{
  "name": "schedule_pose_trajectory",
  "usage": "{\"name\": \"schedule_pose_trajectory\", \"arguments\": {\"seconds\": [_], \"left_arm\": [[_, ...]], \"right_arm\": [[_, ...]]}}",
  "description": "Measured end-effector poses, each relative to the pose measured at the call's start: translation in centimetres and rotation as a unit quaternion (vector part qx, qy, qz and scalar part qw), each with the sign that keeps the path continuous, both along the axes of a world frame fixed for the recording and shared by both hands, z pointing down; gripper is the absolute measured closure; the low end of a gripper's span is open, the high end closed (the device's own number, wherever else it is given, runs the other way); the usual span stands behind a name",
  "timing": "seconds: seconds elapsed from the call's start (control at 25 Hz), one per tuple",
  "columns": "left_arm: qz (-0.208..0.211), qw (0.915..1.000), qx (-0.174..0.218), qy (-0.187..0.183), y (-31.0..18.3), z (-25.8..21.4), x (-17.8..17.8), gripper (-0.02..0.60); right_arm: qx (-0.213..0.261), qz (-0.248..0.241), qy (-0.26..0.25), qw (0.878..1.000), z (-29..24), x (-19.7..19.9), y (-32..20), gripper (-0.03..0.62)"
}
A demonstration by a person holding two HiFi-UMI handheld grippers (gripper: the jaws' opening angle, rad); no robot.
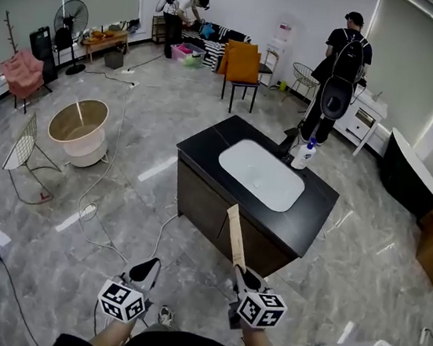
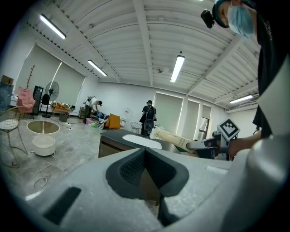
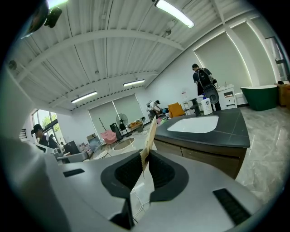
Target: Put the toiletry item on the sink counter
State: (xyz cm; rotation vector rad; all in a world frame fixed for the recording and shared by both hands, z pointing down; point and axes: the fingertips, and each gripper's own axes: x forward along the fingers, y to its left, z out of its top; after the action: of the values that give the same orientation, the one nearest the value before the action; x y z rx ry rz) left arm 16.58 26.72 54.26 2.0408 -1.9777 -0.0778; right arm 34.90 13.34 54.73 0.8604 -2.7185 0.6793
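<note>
Currently the right gripper (image 1: 241,273) is clamping its jaws on the crimped end of a beige tube (image 1: 234,234), which is sticking up and forward from the pads. The tube is hanging in the air, short of the near edge of the black sink counter (image 1: 314,213). Just beside it, the left gripper (image 1: 147,268) is keeping its jaws together on nothing. Farther out, a white basin (image 1: 261,174) is sitting in the counter's middle, with a faucet (image 1: 288,142) and a white bottle (image 1: 306,154) standing at the far edge.
</note>
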Motion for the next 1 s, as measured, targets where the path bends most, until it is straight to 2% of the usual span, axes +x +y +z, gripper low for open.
{"name": "schedule_pose_trajectory", "arguments": {"seconds": [0.2, 0.48, 0.72, 1.0], "left_arm": [[0.007, 1.0000, 0.005, -0.003, -0.9, -0.1, -6.5, 0.574], [0.012, 0.9999, 0.008, -0.001, -1.6, 0.2, -12.7, 0.574], [0.006, 0.9999, -0.005, 0.012, -1.7, 0.9, -14.8, 0.574], [-0.006, 0.9996, -0.019, 0.020, -4.0, 2.2, -17.3, 0.574]], "right_arm": [[0.004, 0.017, -0.004, 1.000, -0.1, -5.9, -0.9, 0.556], [-0.003, 0.035, -0.007, 0.999, 0.5, -11.1, -1.4, 0.556], [-0.019, 0.041, 0.000, 0.999, 1.1, -12.8, -2.3, 0.556], [-0.029, 0.035, 0.006, 0.999, 2.1, -15.7, -5.8, 0.556]]}}
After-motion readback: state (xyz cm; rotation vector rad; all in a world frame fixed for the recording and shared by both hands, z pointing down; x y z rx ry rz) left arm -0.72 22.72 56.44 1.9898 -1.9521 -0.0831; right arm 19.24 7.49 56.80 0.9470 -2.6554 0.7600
